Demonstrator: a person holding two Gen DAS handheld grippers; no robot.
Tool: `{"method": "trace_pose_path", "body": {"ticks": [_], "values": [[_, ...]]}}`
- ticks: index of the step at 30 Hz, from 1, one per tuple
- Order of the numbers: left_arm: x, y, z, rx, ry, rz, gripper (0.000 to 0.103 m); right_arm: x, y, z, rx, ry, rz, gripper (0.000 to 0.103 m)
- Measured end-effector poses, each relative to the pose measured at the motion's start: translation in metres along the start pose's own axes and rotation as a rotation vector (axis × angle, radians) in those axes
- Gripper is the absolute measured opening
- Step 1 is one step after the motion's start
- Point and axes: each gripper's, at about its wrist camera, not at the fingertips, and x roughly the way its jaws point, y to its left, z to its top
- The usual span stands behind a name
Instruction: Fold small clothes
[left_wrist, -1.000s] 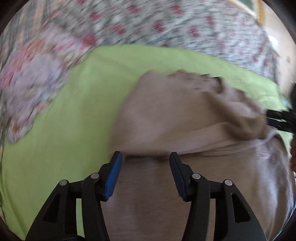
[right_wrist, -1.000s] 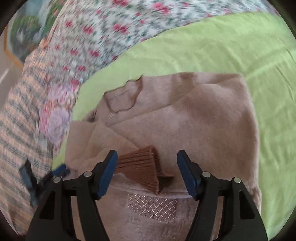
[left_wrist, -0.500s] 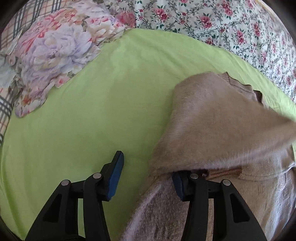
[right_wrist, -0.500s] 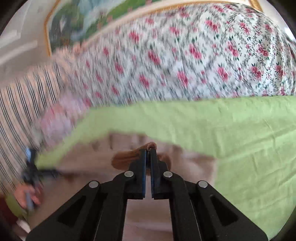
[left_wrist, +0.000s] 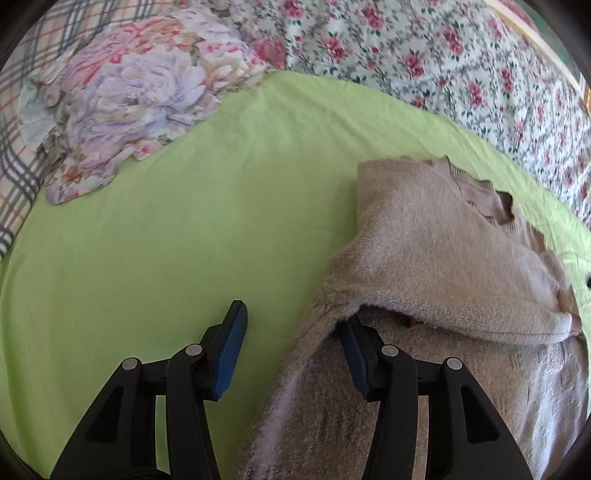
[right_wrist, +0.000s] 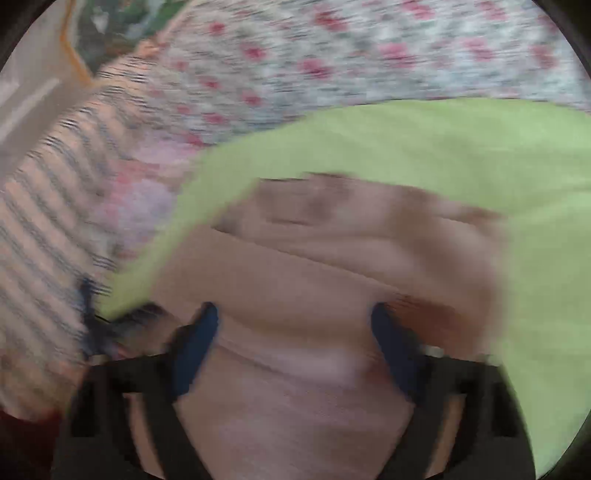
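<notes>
A beige knit sweater (left_wrist: 443, 258) lies on the green sheet (left_wrist: 184, 221), one sleeve folded across its body. My left gripper (left_wrist: 291, 350) stands open at the sweater's left edge. Its right finger (left_wrist: 351, 354) is tucked under the folded sleeve, while its left finger (left_wrist: 232, 347) hangs over bare sheet. The right wrist view is blurred by motion. There my right gripper (right_wrist: 295, 332) hovers over the sweater (right_wrist: 332, 258) with its jaws opening wide, and no pad presses on the cloth.
A crumpled floral cloth (left_wrist: 140, 99) lies at the sheet's far left. A rose-print bedspread (left_wrist: 443, 66) runs along the back, and plaid fabric (left_wrist: 14, 147) lies at the left rim. The right wrist view shows striped fabric (right_wrist: 44, 221) on the left.
The right gripper closed on the brown sleeve cuff, lifted it, then let go and now stands wide apart. The left gripper shifted from over the sweater to its left edge.
</notes>
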Motion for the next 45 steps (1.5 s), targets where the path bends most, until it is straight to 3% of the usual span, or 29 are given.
{"method": "trace_pose_path", "body": {"ticks": [2,6,11,13,21,25,26,28,30,34,37,43,45], "values": [[-0.001,0.003,-0.001,-0.015,-0.012,-0.012,0.052,0.046,0.017,0.025,0.013,0.054,0.098,0.087],[0.002,0.009,0.0,-0.038,-0.01,-0.054,0.052,0.129,0.032,0.065,0.064,0.164,0.199,0.087],[0.0,0.012,-0.001,-0.06,-0.028,-0.097,0.052,0.222,0.046,0.082,0.101,0.48,0.188,0.087],[0.0,0.013,-0.002,-0.068,-0.038,-0.111,0.052,0.25,0.055,0.083,0.101,0.536,0.222,0.088],[-0.001,0.016,-0.005,-0.09,-0.058,-0.174,0.052,0.304,0.094,0.099,0.168,0.466,0.447,0.096],[-0.003,0.019,-0.005,-0.103,-0.063,-0.195,0.052,0.292,0.071,0.101,0.331,0.315,0.659,0.095],[-0.003,0.019,-0.005,-0.104,-0.062,-0.198,0.052,0.29,0.066,0.103,0.346,0.299,0.631,0.094],[-0.005,0.02,-0.005,-0.109,-0.059,-0.211,0.053,0.281,0.065,0.103,0.308,0.287,0.488,0.093],[-0.007,0.022,-0.002,-0.12,-0.048,-0.254,0.053,0.264,0.064,0.099,0.264,0.28,0.461,0.091],[-0.016,0.027,0.016,-0.124,-0.001,-0.347,0.059,0.199,0.059,0.087,0.106,0.234,0.314,0.091],[-0.01,0.03,0.038,-0.146,0.021,-0.369,0.066,0.14,0.033,0.072,0.078,0.158,0.206,0.091],[0.04,0.016,0.08,-0.127,0.136,-0.35,0.066,0.023,-0.033,0.022,0.141,-0.019,-0.112,0.09],[0.056,0.005,0.086,-0.068,0.154,-0.256,0.06,-0.014,-0.054,-0.001,0.189,-0.07,-0.207,0.087]]}}
